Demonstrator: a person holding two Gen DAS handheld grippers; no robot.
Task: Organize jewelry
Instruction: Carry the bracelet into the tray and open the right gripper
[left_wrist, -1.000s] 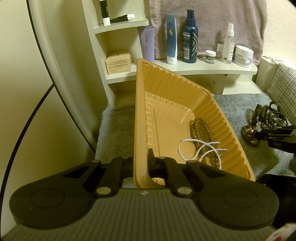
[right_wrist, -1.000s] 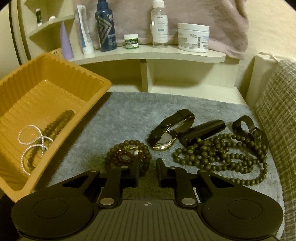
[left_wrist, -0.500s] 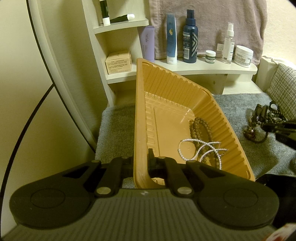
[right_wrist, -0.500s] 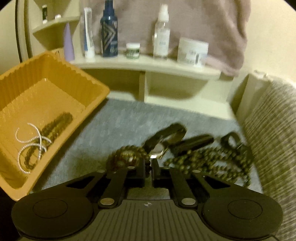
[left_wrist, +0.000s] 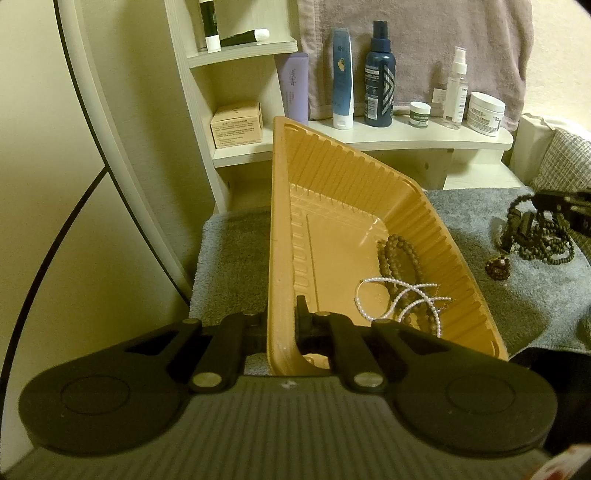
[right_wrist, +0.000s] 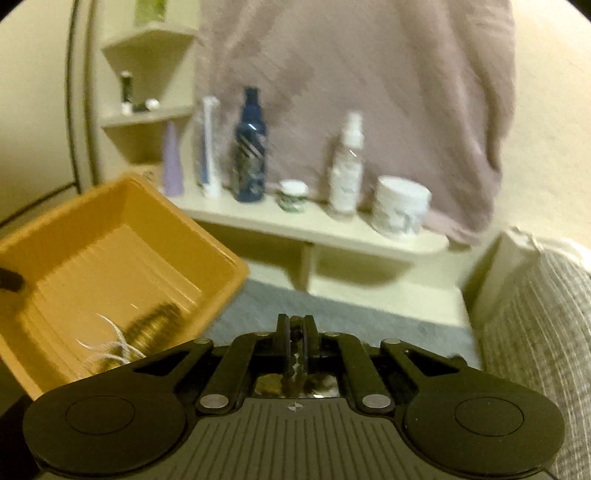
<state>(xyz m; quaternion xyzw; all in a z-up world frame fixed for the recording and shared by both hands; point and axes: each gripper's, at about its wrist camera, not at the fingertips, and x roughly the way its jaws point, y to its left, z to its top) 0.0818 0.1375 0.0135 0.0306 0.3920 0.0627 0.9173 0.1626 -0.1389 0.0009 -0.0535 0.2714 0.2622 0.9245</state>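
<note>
Basically a dim, yellowish corner of a room. Pale wall behind, with a big mauve towel (left_wrist: 424, 44) hanging over a cream shelf unit (left_wrist: 406, 134). Down low, a fuzzy gray mat (left_wrist: 480, 306) as the work surface, plus a checked cushion (right_wrist: 546, 314) off to the right. Lined up on the shelf: a dark blue bottle (left_wrist: 378, 77), a clear spray bottle (left_wrist: 456, 88), a white jar (left_wrist: 485, 112) and a few smaller tubes and pots.

Next, an orange tray (left_wrist: 332, 192) with ribbed walls, tilted over the left part of the mat. Inside it, gathered along the lower side, a strand of brown beads (left_wrist: 399, 254) and a looped pearl strand (left_wrist: 391, 299) lying across it. Well to the right on the mat, a tangle of dark green beads (left_wrist: 543, 243) and other dark pieces, too jumbled to sort out.

Left gripper (left_wrist: 282, 325) angled downward and clamped tight on the tray's near wall, one finger outside, one inside.

Right gripper (right_wrist: 294, 332) up above the mat, pointing toward the shelf, whole view smeared with blur. Jaws nearly together, pinching a small beaded piece (right_wrist: 295, 363) that hangs between the pads. Can't tell exactly which piece from that sliver. Seen from the left side, a reddish-brown bracelet (left_wrist: 498, 267) low near that tangle of beads.
</note>
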